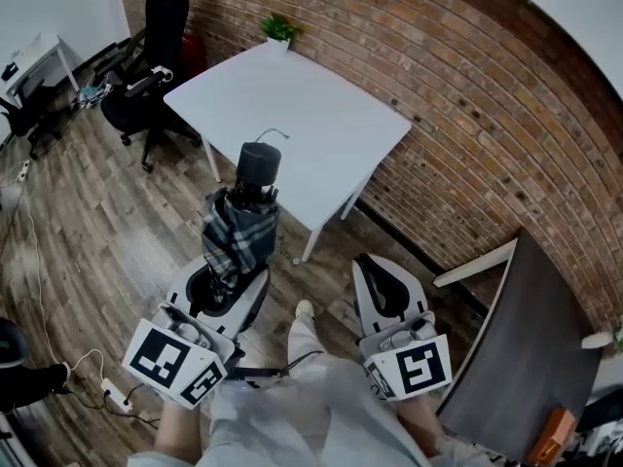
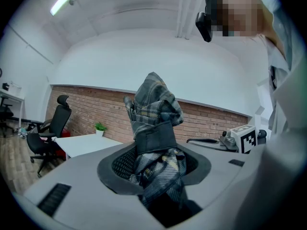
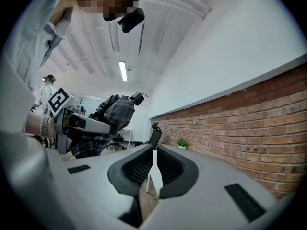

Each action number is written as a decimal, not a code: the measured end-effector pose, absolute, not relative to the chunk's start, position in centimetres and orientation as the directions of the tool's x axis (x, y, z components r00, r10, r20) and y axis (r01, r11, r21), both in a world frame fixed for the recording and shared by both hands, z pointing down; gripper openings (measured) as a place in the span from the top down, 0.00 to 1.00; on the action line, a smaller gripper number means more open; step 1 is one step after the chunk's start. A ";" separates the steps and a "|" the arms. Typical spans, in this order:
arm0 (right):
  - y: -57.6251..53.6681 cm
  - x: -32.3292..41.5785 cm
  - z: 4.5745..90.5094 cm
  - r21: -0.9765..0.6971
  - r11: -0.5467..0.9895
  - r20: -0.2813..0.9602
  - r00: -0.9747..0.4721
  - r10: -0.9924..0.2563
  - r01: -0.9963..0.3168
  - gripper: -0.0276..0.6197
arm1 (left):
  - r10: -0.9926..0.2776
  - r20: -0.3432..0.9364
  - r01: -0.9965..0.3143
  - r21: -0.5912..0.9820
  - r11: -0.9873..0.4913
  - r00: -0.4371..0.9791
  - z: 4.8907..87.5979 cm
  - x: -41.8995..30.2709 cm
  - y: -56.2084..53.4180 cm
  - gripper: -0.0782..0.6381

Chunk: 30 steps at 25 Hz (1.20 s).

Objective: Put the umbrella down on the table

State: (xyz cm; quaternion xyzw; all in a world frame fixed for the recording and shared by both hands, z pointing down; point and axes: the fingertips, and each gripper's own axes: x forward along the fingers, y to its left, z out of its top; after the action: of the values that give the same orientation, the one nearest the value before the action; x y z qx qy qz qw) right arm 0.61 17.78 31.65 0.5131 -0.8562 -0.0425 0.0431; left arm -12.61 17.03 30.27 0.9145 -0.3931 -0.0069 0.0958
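Observation:
A folded plaid umbrella [image 1: 238, 230] with a black cylindrical handle [image 1: 259, 162] stands upright in my left gripper [image 1: 226, 285], which is shut on its fabric body. In the left gripper view the umbrella [image 2: 156, 123] fills the space between the pads, a black strap wrapped around it. The white table [image 1: 292, 115] lies ahead, a short way beyond the umbrella. My right gripper [image 1: 382, 280] hangs beside the left one, shut and holding nothing. Looking along the right gripper [image 3: 153, 169], its pads nearly touch, and the umbrella [image 3: 112, 114] shows to the left.
A small potted plant [image 1: 279, 29] stands at the table's far corner by the brick wall [image 1: 458, 86]. A black office chair [image 1: 156, 47] sits left of the table. A dark board [image 1: 531, 348] is at the right. A power strip [image 1: 112, 392] and cables lie on the wooden floor.

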 end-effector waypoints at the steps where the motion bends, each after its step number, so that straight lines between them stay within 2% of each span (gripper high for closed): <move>1: 16.7 0.8 31.8 0.118 0.476 0.029 -0.476 -0.879 -0.872 0.87 | -0.725 0.059 -0.722 0.180 -0.669 0.686 30.4 -12.5 16.1 0.61; 14: -0.9 6.3 31.8 0.080 0.544 0.048 -0.542 -0.839 -0.835 0.87 | -0.772 0.088 -0.773 0.177 -0.610 0.630 29.8 -7.0 -0.4 0.61; 30: -12.2 11.8 31.9 0.052 0.582 0.064 -0.579 -0.813 -0.811 0.87 | -0.788 0.138 -0.797 0.179 -0.576 0.600 29.6 -1.4 -11.6 0.61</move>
State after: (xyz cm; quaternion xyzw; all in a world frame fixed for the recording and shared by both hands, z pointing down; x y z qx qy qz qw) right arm 11.76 -12.16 31.95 0.4568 -0.8886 -0.0086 0.0405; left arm -1.36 -11.58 29.58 0.8875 -0.4466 0.0214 0.1119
